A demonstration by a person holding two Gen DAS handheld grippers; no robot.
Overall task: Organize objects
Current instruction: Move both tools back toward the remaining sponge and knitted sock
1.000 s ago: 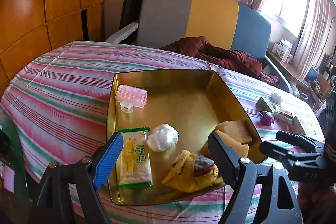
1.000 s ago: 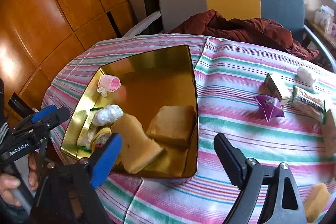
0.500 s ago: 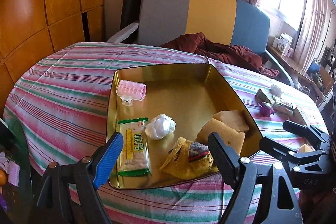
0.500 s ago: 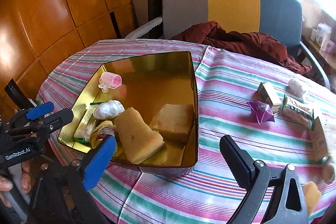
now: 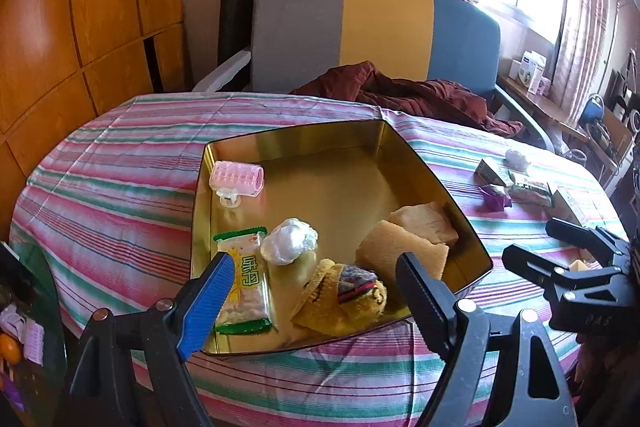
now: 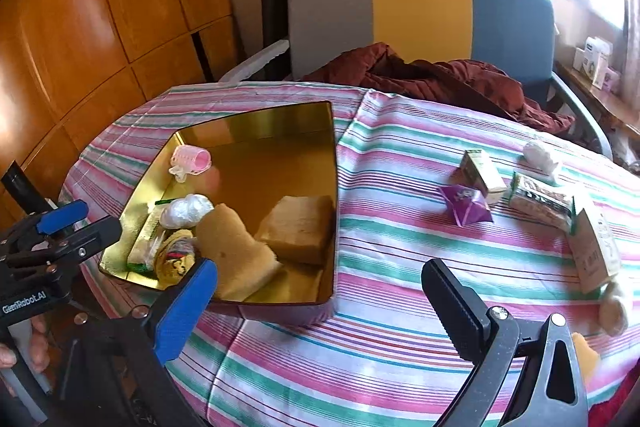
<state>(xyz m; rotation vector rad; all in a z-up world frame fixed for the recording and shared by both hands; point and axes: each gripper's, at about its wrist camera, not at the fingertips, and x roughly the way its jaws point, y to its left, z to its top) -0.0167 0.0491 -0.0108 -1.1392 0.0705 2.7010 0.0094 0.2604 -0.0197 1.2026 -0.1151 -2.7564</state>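
Blue-padded and black, the jaws of your right gripper [image 6: 320,297] stand wide with nothing between them; they have just been opening further, the gap broader than a second ago, and they now hang over the striped tablecloth [image 6: 400,239] at the near edge of the gold tin tray [image 6: 256,131]. Your left gripper [image 5: 316,285] is likewise spread and empty, poised above the tray's near rim. Both views have pulled back a little since the earlier frame: more cloth shows in front of the tray, and the tray sits higher in the picture. Inside it, the two tan sponges [image 6: 240,247] lean together at the right side, one propped on the other, as they did before. Beside them lie the yellow knitted piece [image 5: 340,297], the white crumpled bag [image 5: 289,241], the green-edged snack packet [image 5: 244,283] and, in the far left corner, the pink hair roller [image 5: 237,178]. Out on the cloth, well apart from the tray, rest the purple wrapper [image 6: 466,205], a small carton [image 6: 482,173], a snack bar [image 6: 542,201], a white wad [image 6: 540,155] and a pale box [image 6: 596,247]. Another tan piece [image 6: 616,307] lies near the table's edge.
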